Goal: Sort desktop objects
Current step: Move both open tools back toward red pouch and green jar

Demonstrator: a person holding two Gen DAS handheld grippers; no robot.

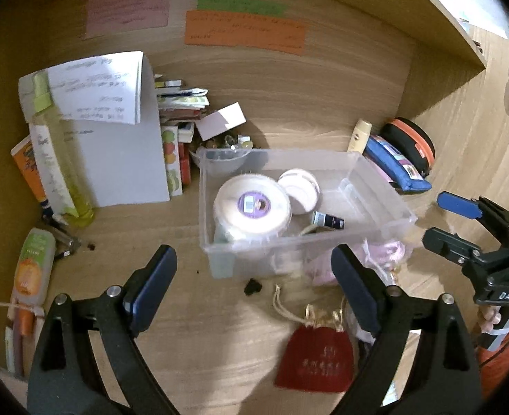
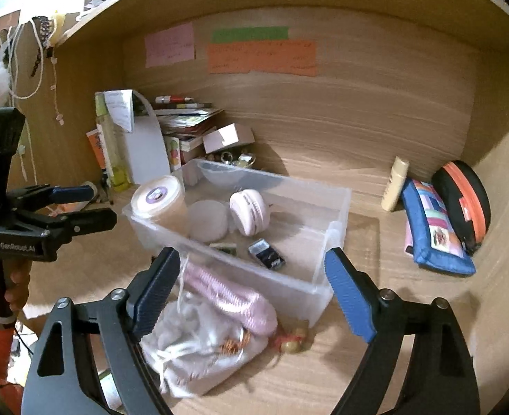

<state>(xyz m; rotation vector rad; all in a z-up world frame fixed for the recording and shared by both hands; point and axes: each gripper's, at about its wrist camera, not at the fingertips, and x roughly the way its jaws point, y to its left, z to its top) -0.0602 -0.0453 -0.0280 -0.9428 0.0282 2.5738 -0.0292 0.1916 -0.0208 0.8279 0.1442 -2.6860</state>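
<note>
Left gripper (image 1: 252, 278) agape, right gripper (image 2: 252, 292) agape, both angled down over clear bin (image 1: 375, 169)

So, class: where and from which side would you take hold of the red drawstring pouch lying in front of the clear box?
Grip the red pouch at its gathered gold-trimmed neck, from above: the body lies flat and wide, the neck is narrow.

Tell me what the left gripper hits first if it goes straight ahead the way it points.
Most likely the near wall of the clear bin, which sits dead ahead between the open left gripper fingers. A small black bit lies on the desk just before it, probably under the line. Depth is hard to judge here.
</note>
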